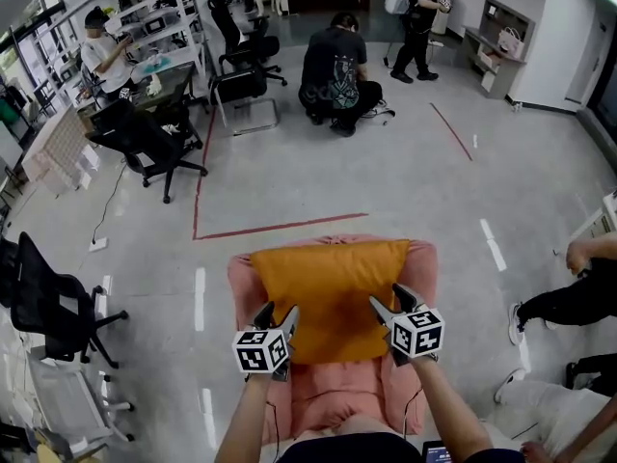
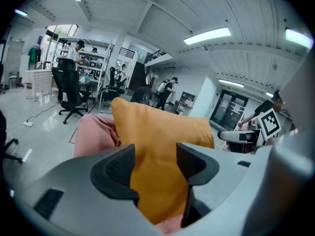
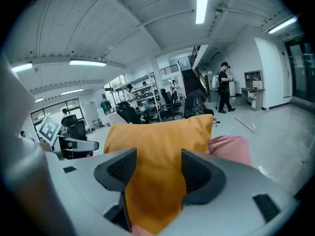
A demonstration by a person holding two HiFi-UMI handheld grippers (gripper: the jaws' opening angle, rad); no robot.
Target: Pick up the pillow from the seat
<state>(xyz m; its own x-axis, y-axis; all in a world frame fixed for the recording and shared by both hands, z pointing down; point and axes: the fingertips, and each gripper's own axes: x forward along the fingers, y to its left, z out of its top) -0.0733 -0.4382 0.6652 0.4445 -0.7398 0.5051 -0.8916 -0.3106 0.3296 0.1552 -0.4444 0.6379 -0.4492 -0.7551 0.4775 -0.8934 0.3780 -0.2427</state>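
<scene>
An orange pillow [image 1: 331, 292] lies on a pink padded seat [image 1: 337, 394] just in front of me. My left gripper [image 1: 278, 314] is at the pillow's near left corner and my right gripper [image 1: 388, 297] at its near right corner. In the left gripper view the pillow [image 2: 157, 132] stands between the spread jaws of the left gripper [image 2: 155, 159], and the pads do not visibly pinch it. The right gripper view is similar: the pillow [image 3: 157, 136] sits in the gap of the right gripper [image 3: 158, 163], with the pink seat [image 3: 229, 149] behind it.
A person in black [image 1: 337, 70] crouches on the floor beyond the seat. Black office chairs [image 1: 145, 143] stand at the left, one [image 1: 48, 302] close by. A red tape line [image 1: 280, 227] runs on the floor ahead. Another person's legs [image 1: 578, 297] are at the right.
</scene>
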